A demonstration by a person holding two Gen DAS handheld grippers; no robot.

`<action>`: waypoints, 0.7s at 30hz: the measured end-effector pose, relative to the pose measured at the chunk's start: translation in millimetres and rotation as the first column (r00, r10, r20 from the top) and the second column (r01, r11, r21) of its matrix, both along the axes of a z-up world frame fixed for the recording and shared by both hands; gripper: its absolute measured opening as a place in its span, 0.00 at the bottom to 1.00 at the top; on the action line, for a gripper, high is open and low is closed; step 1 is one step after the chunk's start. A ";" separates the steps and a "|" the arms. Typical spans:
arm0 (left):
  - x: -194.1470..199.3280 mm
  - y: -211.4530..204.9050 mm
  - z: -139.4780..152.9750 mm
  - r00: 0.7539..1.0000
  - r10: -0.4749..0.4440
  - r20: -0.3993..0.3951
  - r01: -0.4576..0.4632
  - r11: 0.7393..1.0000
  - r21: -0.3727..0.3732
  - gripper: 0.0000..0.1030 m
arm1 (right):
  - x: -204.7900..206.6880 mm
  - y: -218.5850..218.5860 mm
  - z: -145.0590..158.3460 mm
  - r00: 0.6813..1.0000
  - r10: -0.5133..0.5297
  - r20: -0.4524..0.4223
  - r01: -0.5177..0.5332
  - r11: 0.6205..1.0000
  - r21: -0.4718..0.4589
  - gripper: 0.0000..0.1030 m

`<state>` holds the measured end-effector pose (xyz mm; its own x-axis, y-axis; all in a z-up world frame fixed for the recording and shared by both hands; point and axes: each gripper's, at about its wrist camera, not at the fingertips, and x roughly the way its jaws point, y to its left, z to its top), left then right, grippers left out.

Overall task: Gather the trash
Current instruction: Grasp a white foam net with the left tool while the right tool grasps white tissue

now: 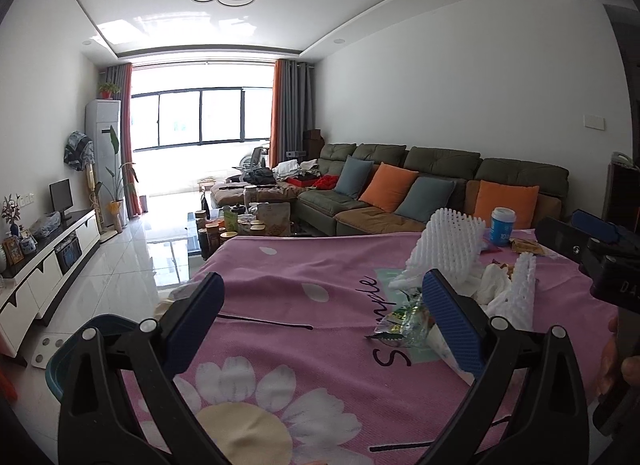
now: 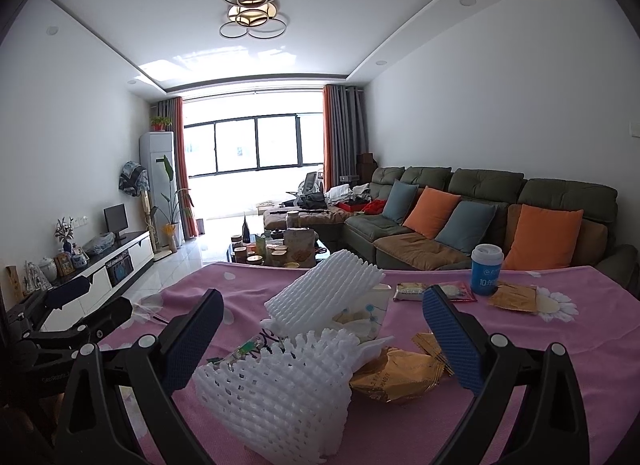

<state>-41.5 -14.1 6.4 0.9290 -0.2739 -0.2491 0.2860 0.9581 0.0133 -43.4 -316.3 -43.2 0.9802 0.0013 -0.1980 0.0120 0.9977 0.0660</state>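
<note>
A heap of trash lies on the pink flowered tablecloth [image 2: 400, 417]. White foam fruit nets [image 2: 280, 393] sit nearest my right gripper, another foam net [image 2: 328, 285] leans behind. A gold wrapper [image 2: 396, 377], a clear green wrapper [image 1: 400, 325] and crumpled tissue [image 1: 496, 289] lie among them. A blue paper cup [image 2: 486, 269] stands upright farther back. My right gripper [image 2: 320, 341] is open, its jaws either side of the near foam net, not touching. My left gripper [image 1: 324, 325] is open and empty over bare cloth, left of the heap [image 1: 452, 249].
Flat snack packets [image 2: 512, 297] lie by the cup. A teal bin [image 1: 60, 365] sits low at the table's left edge. A coffee table [image 1: 240, 225] crowded with jars stands beyond, a sofa [image 2: 480, 217] to the right, a TV cabinet [image 1: 48, 261] to the left.
</note>
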 end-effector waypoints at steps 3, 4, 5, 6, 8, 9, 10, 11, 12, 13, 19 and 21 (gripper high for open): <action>-5.6 -11.0 -3.4 0.988 -0.152 -0.029 0.152 0.988 -0.003 0.95 | 0.1 -10.0 -0.6 1.000 -0.009 -0.007 0.009 1.000 0.019 0.93; -7.0 -14.9 -5.3 0.980 -0.197 -0.042 0.197 0.980 -0.006 0.95 | 0.5 -13.4 -1.6 1.000 -0.012 -0.013 0.012 1.000 0.029 0.93; -9.4 -20.4 -7.6 0.971 -0.234 -0.050 0.234 0.972 -0.004 0.95 | 1.1 -16.3 -2.9 1.000 -0.014 -0.020 0.014 0.999 0.040 0.93; -10.3 -26.1 -10.3 0.963 -0.261 -0.058 0.262 0.965 0.002 0.95 | 1.6 -18.9 -4.2 1.000 -0.014 -0.027 0.015 0.999 0.048 0.93; -11.3 -38.7 -16.6 0.947 -0.311 -0.080 0.313 0.950 0.016 0.95 | 2.6 -22.5 -7.0 0.999 -0.010 -0.044 0.013 0.998 0.064 0.93; -11.8 -45.1 -19.3 0.939 -0.332 -0.088 0.335 0.942 0.023 0.94 | 3.5 -24.5 -8.5 0.999 -0.008 -0.052 0.011 0.997 0.071 0.93; -11.7 -51.2 -22.3 0.931 -0.351 -0.099 0.355 0.935 0.027 0.89 | 4.0 -26.3 -10.0 0.998 -0.007 -0.059 0.011 0.997 0.077 0.93; -10.4 -58.3 -26.5 0.922 -0.369 -0.116 0.375 0.927 0.030 0.86 | 4.7 -28.3 -11.2 0.998 -0.004 -0.066 0.010 0.997 0.082 0.93; -8.6 -64.1 -29.5 0.913 -0.386 -0.136 0.393 0.919 0.029 0.79 | 5.6 -29.7 -12.6 0.997 -0.001 -0.074 0.008 0.996 0.087 0.93; -6.4 -69.3 -32.5 0.903 -0.401 -0.154 0.409 0.912 0.025 0.71 | 6.2 -30.5 -13.9 0.997 0.001 -0.081 0.007 0.996 0.091 0.93; 2.5 -81.9 -42.7 0.854 -0.469 -0.223 0.477 0.879 -0.024 0.17 | 9.5 -32.6 -18.9 0.993 0.021 -0.117 -0.009 0.995 0.104 0.93; 4.9 -79.3 -42.6 0.839 -0.492 -0.231 0.494 0.868 -0.052 0.12 | 11.0 -34.4 -20.5 0.991 0.032 -0.126 -0.018 0.994 0.110 0.93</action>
<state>-36.6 -93.4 -36.3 0.5881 -0.6772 -0.4423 0.7168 0.6897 -0.1028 -32.5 -350.7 -63.7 0.9463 0.0535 -0.3188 0.0027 0.9848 0.1735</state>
